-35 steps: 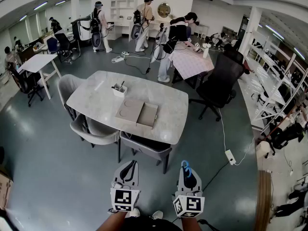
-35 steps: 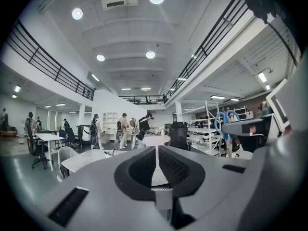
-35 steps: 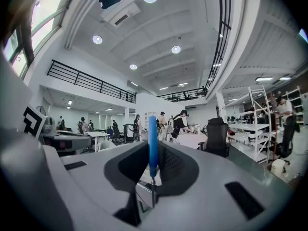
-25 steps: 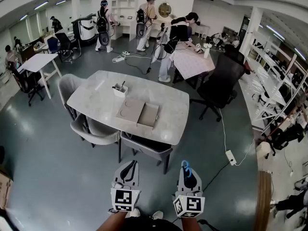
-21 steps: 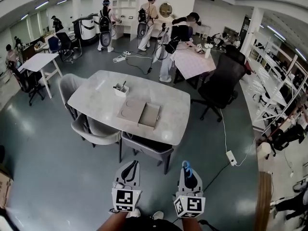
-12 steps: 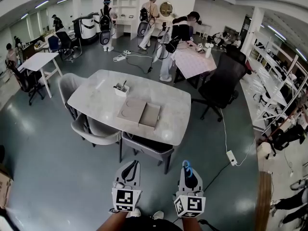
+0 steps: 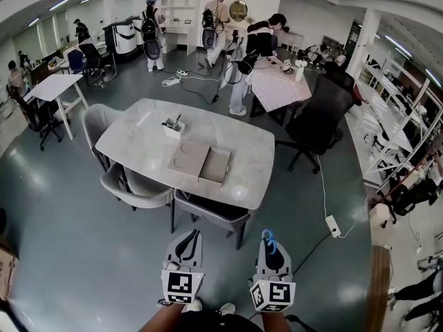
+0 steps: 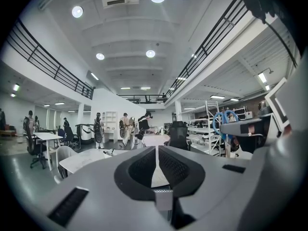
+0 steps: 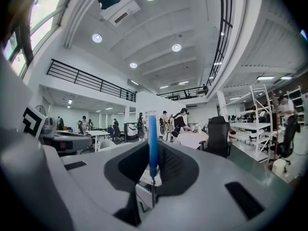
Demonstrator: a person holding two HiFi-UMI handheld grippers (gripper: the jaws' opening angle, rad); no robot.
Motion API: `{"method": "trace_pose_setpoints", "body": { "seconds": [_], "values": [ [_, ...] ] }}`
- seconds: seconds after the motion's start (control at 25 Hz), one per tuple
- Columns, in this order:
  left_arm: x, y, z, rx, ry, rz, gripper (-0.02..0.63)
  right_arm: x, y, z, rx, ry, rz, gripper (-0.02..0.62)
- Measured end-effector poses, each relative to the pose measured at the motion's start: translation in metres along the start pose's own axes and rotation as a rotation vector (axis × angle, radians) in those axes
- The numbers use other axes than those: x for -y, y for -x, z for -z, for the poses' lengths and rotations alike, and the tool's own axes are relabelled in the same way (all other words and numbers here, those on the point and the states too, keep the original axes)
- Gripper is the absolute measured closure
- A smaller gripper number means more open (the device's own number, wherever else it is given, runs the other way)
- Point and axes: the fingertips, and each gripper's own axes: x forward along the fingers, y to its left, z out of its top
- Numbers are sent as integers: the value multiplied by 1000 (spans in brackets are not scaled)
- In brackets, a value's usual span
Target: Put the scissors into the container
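Scissors gripped in the right tongs, well short of the table

Scissors with a blue handle stand upright between the jaws of the right gripper, which is clenched on them. In the right gripper view the handle rises as a thin blue strip above the pads, and in the head view its blue loop shows at the gripper's tip. The left gripper has its jaws drawn together with nothing between them.

Both grippers are held low over the grey floor, well apart from the near edge of the marble table. Each bears a cube with black-and-white square marker patterns, the left cube and the right cube; these are the only print that can be made out.

On the table, a small white container sits toward the far left edge with dark, thin items sticking out of it. A tan open box lies flat near the middle, closer to the near edge. Grey chairs are tucked against the near edge.
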Motion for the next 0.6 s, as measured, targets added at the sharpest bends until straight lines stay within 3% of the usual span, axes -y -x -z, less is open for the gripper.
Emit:
{"method": "trace_pose_setpoints", "body": {
  "seconds": [0.6],
  "values": [
    [-7,-13,-2,3,-6,11,577,-1,-15,-3,15,-23,5,552]
  ]
}}
